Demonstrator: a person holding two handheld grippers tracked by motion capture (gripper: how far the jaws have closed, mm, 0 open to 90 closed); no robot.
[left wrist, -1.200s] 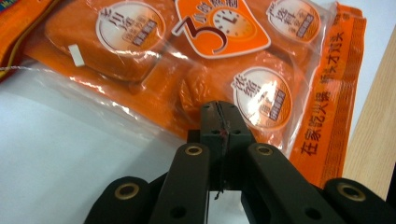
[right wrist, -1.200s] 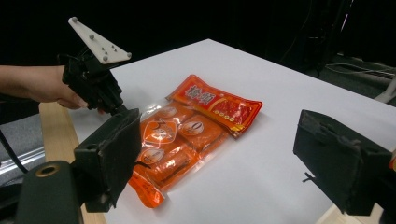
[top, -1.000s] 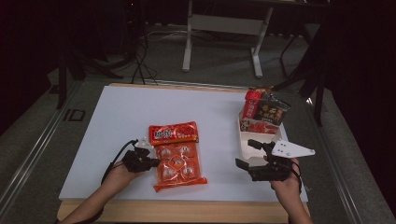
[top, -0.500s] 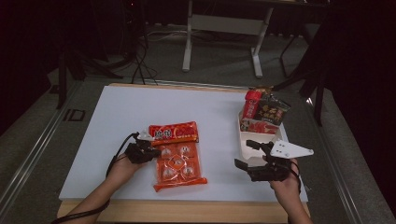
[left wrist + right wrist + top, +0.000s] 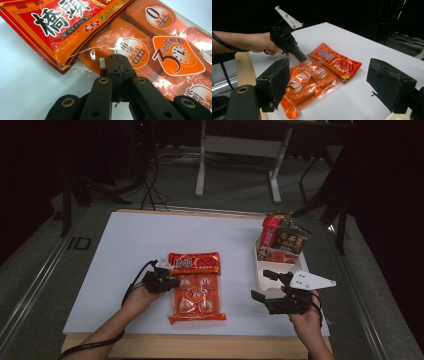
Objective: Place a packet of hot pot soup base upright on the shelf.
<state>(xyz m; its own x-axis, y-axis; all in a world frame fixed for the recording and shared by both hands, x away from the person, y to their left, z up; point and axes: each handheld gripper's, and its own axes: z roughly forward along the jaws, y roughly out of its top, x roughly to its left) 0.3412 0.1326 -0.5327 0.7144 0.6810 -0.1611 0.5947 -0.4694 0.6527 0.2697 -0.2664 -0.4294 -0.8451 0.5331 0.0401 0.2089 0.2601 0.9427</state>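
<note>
Left gripper [image 5: 117,65] jaws closed together, tips on the clear orange plastic soup-cube pack [image 5: 196,297] at table centre, label reading "3小时熬制". Red foil packet [image 5: 194,263] overlaps its top edge. Right gripper [image 5: 266,285] jaws wide, empty, just been closing slightly

In the high view we look forward and down on the whole worktop [image 5: 130,245] from above its near edge. The left gripper view sits very close, just behind its shut claw [image 5: 118,65], facing the orange packet [image 5: 160,50]. The right gripper view looks low across the worktop; we share that packet [image 5: 312,80] among all three views.
</note>
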